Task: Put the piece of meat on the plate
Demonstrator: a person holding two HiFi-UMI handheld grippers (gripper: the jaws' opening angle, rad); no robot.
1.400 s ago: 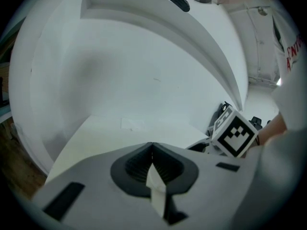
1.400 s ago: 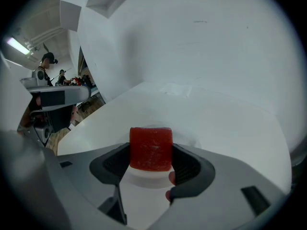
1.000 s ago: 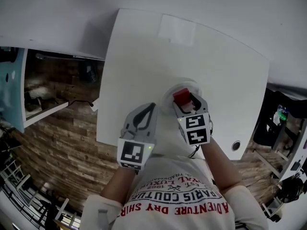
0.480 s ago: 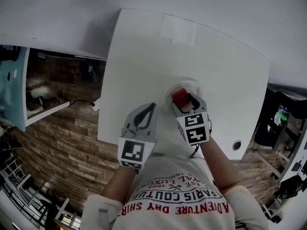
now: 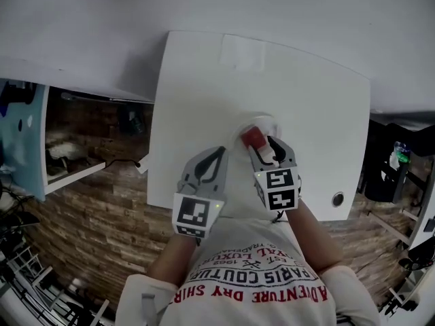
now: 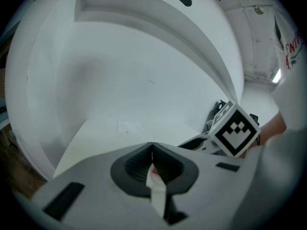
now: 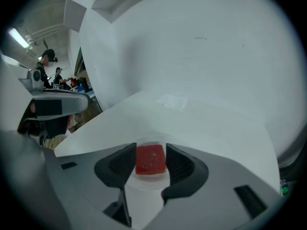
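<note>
The piece of meat (image 7: 151,159), a red slab, lies on the plate (image 5: 273,123), just past the centre of the head view. The right hand-held gripper (image 5: 264,146) hangs just below it in that view. Its jaws are spread and have just been closing a little. Its own view shows the meat framed between the pads, but it looks to be resting on the plate rather than pinched. The left hand-held gripper (image 6: 152,146) sits to the lower left with its jaws pressed together. Only a thin pale sliver shows in the slot behind the tips, and I cannot tell what it is.

The main risk, as I judge it, is that narrowing right pair. If the pads keep closing while this near, they could catch the slab's edge and tip it or drag it off the plate. A sideways pull-away could also knock the light-looking plate across the smooth top.

The table (image 5: 204,87) is plain white, so the white plate barely stands out. A faint pale rectangle (image 5: 241,51) lies near its upper edge. A small round hole (image 5: 338,199) sits at the lower right. Wood-patterned floor (image 5: 88,209) shows at left, and white wall fills the top.
</note>
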